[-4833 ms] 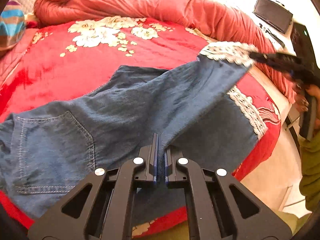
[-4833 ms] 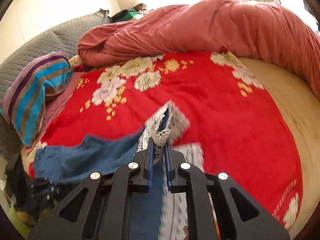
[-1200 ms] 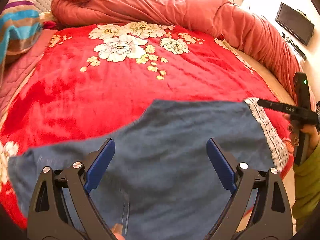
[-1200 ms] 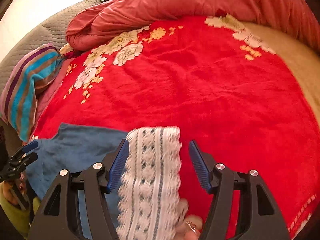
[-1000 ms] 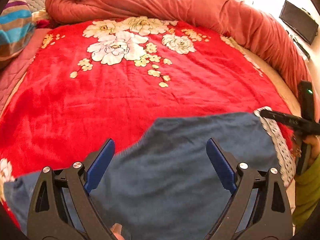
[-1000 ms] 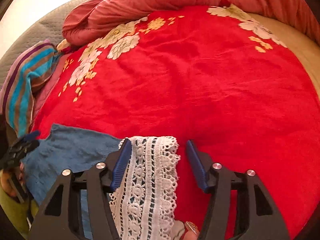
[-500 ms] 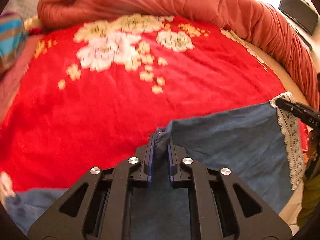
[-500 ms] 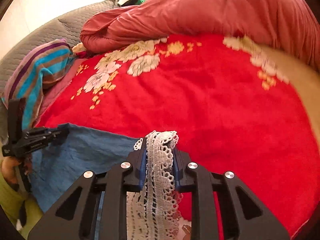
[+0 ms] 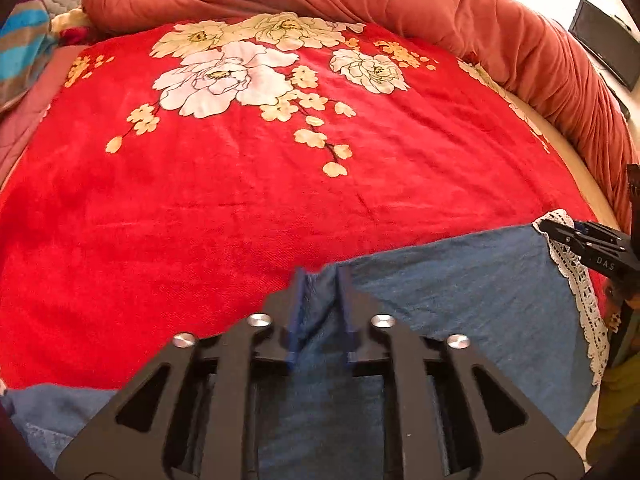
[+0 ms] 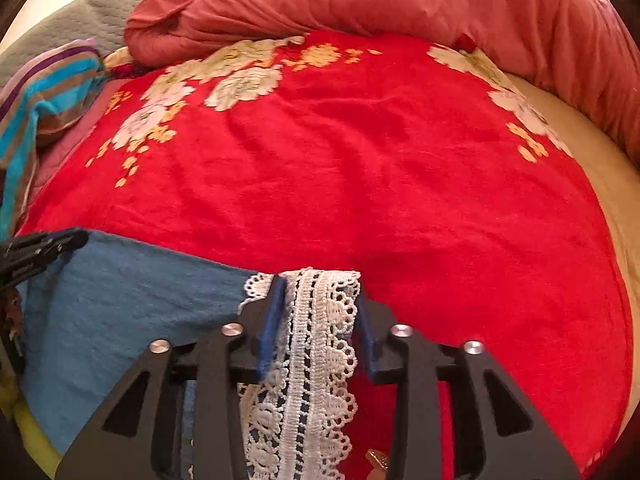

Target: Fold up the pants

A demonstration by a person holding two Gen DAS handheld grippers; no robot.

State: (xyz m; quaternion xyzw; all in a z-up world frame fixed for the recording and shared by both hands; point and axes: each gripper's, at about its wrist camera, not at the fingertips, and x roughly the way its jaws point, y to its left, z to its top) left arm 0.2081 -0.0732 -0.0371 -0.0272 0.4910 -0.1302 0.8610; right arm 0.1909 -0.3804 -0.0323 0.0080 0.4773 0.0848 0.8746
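Left gripper (image 9: 320, 300) jaws reopening around pants (image 9: 460, 292), right gripper (image 10: 318, 312) loosening off lace hem (image 10: 320, 320)

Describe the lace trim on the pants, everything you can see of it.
The lace trim is white openwork with scalloped edges, sewn as a band along the hem of the blue denim pants. It lies flat on the red floral blanket. It runs between the fingers of the right gripper, whose jaws have just been opening and stand slightly apart around it. In the left wrist view it edges the folded denim's right side.
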